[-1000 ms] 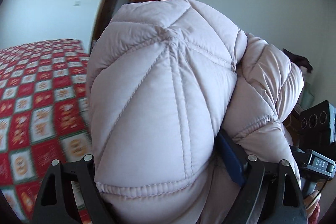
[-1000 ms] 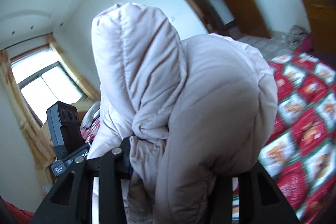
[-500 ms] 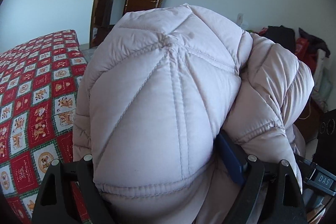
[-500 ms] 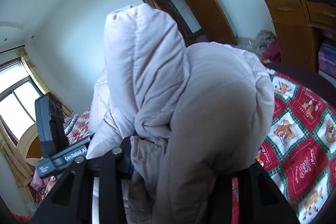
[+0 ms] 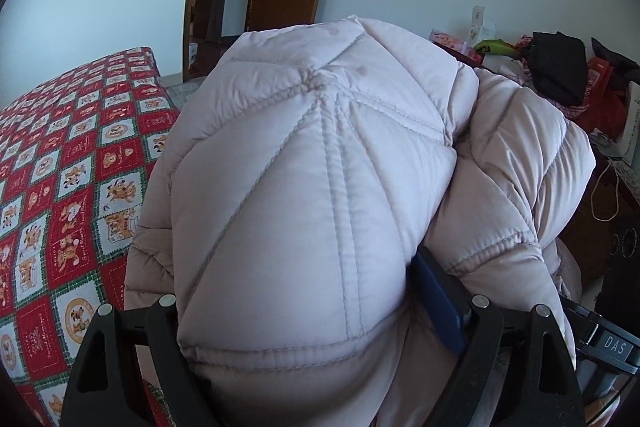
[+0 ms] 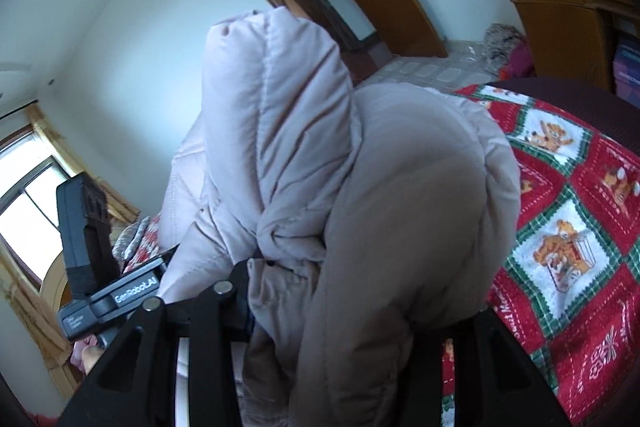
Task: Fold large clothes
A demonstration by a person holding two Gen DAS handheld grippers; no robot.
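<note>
Both grippers pinched the same pale pink puffer jacket [image 5: 320,187] and held it up in the air above the bed [image 5: 72,155], which was covered in a red checked blanket with bear squares. The left gripper [image 5: 320,339] was clamped on a thick quilted bulge near a hem seam, its two black arms pressed against the padding on either side. The right gripper [image 6: 340,307] was closed on a bunched fold of the jacket, with a sleeve or hood standing up beyond it.

The main risk looked like slippage: the fabric was smooth and puffy, and each gripper seemed to hold a wad of padding, not a flat edge, so a layer could have slid out as the jacket was lowered. The bundle also blocked most of both views, so judging where it would land near the bed's far edge would have been hard, and part could have draped over the side. A bunched grip might also have set crooked folds.
</note>
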